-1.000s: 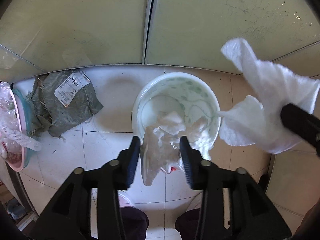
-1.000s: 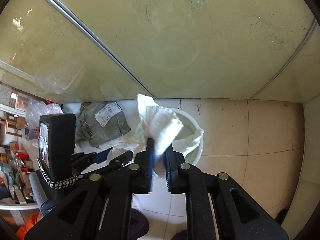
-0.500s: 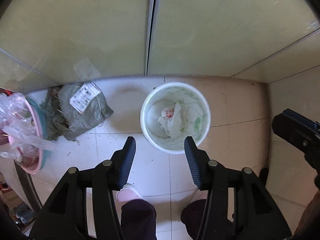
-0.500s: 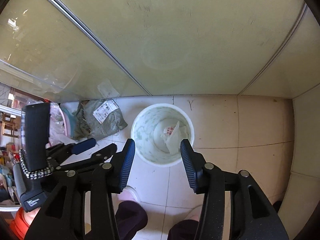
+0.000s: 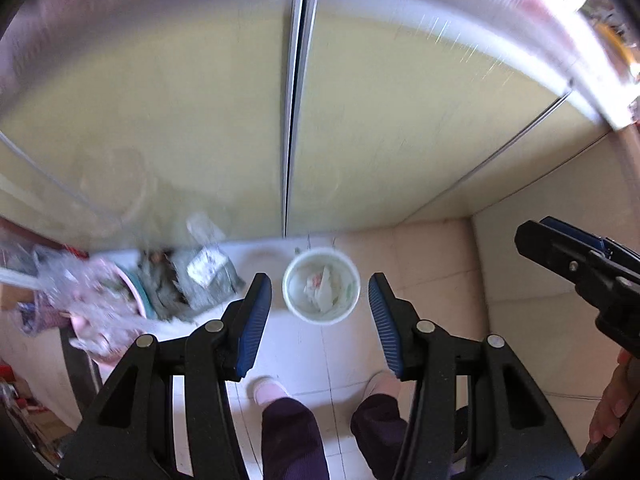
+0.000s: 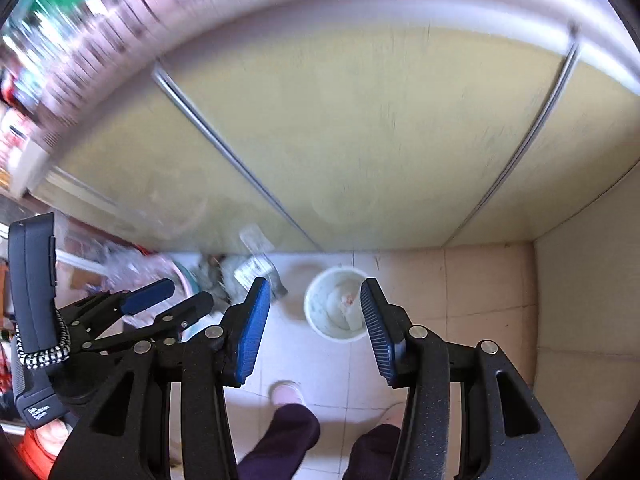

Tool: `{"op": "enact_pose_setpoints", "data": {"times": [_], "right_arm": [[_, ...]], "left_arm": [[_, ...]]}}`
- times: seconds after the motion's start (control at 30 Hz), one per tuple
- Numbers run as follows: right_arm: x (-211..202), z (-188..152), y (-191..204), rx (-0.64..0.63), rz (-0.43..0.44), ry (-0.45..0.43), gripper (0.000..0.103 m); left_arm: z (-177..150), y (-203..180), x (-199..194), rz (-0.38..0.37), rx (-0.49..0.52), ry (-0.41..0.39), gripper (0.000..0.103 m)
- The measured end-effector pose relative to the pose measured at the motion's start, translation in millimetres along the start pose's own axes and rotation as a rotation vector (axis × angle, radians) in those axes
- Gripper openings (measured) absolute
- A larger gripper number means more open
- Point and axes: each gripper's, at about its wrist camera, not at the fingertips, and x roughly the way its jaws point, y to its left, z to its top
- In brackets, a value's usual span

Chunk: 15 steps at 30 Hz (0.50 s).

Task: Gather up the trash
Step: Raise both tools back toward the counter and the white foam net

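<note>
A white bin with a green pattern stands on the tiled floor far below, against the cabinet doors. Crumpled white tissue and wrappers lie inside it. My left gripper hangs high above the bin, open, with nothing between its blue pads. In the right wrist view the bin and the trash in it show small between the fingers of my right gripper, which is open and holds nothing. The left gripper appears at the left of that view, and the right gripper's fingers at the right edge of the left view.
A grey sack with a white label lies left of the bin. A pink basin holding plastic bags sits further left. Yellow-green cabinet doors rise behind. The person's slippered feet and dark trousers stand just before the bin.
Both grippers let their tissue fall into the bin, opened, and rose well above it. The bin now looks much smaller, and the views are blurred by the motion.
</note>
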Motion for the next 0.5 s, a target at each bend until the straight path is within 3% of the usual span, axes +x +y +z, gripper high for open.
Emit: {"op": "enact_pose_setpoints", "data": {"times": [0.23,0.5], "right_arm": [[-127,30,31,0.017,-0.034,-0.195,0.044],[-222,46,72,0.041,-0.096,-0.429,0.044]], "left_arm": [[43,-10,-136,-0.047,0.073,-0.207,0.054],[74,-7,-262,-0.1,0.161,-0.436,0.062]]}}
